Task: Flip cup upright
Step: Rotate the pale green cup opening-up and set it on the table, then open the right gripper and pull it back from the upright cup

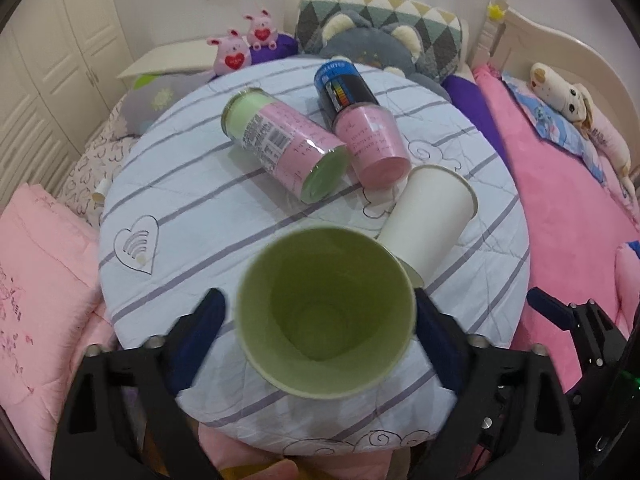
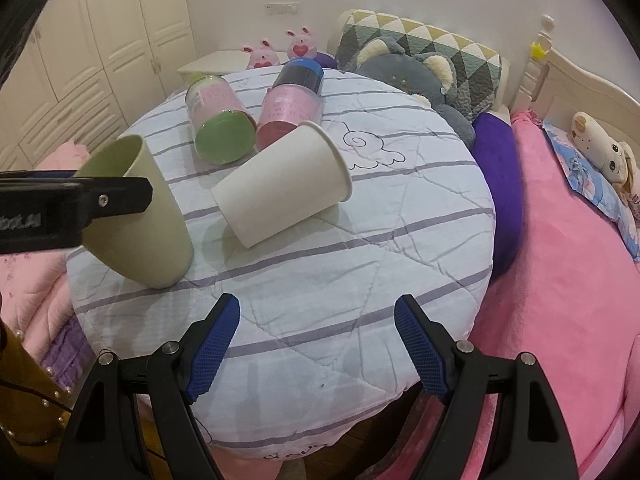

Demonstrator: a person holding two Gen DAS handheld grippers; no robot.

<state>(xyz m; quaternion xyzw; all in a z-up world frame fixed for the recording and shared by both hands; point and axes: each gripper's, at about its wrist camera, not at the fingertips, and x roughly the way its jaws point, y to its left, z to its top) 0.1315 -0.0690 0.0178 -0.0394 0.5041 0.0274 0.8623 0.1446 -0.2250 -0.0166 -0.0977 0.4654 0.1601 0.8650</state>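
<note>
Left gripper (image 1: pixel 320 320): jaws set either side of the green cup (image 1: pixel 325 312). The blue pads (image 1: pixel 204 332) sit at the cup wall just below the rim; the right wrist view shows a black finger lying across the upper wall. Judged clamped on the cup, though contact on the far side is not visible.

Green cup: directly between the left fingers, mouth facing the left camera, so the long axis runs roughly along the gripper's forward line. In the right wrist view it leans, rim up and to the left, with its base edge low over or touching the striped cushion (image 2: pixel 360 280); cannot tell which. Judged partway to upright, tilt not yet removed.

Right gripper (image 2: pixel 318 344): jaws wide apart, nothing between them, hovering over the near edge of the cushion. The green cup is ahead and to its left, well apart.

White cup (image 2: pixel 280 184): on its side ahead of the right gripper, mouth pointing away and to the right. From the left gripper it lies just beyond and right of the green cup, close to it.

Further out: two wrapped cup stacks (image 1: pixel 284 144) lying on their sides, then pillows and plush toys (image 1: pixel 244 46).

Judgement: the left gripper is the nearer arm. The coming move turns on rotating the cup's axis to vertical, then setting the base flat.
</note>
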